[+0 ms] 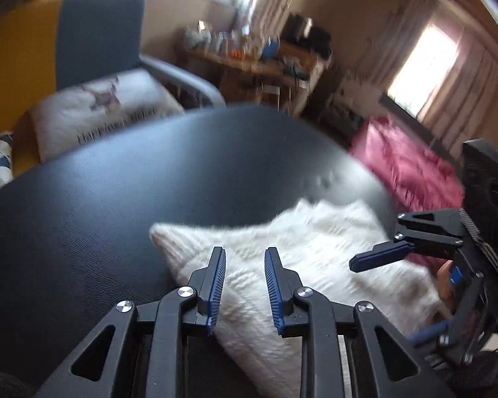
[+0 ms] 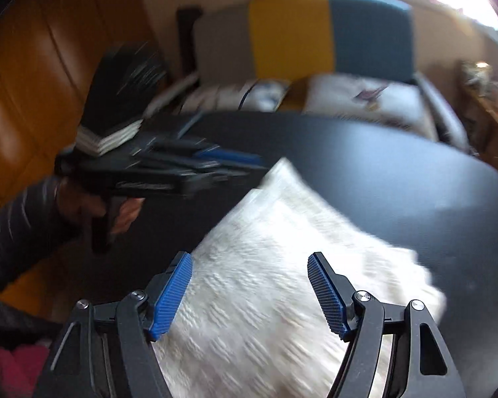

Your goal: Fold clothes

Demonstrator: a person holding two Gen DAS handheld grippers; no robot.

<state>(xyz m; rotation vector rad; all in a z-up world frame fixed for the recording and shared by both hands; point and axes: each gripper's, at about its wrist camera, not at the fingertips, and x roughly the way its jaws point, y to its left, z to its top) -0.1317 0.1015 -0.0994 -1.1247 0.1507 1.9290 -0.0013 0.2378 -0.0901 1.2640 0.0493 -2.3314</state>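
Note:
A white fluffy garment [image 1: 315,238] lies folded into a rough rectangle on the round black table [image 1: 116,199]. My left gripper [image 1: 245,250] hovers over its left part, jaws a little apart, nothing pinched between the blue pads. My right gripper [image 1: 385,298] shows at the right edge of that view, over the garment's right end. In the right wrist view the right gripper [image 2: 249,257] stands wide open above the garment [image 2: 265,232], its pads clear of the fabric. The left gripper [image 2: 249,162], blurred, points at the garment's far corner, held by a hand in a dark sleeve [image 2: 16,225].
Behind the table [image 2: 381,172] stands an armchair [image 1: 99,33] with a yellow and blue back and a white cushion [image 1: 96,109]. A magenta blanket [image 1: 401,165] lies beyond the table's right rim. A cluttered desk [image 1: 255,56] stands at the back. Wooden panels [image 2: 33,83] fill the left.

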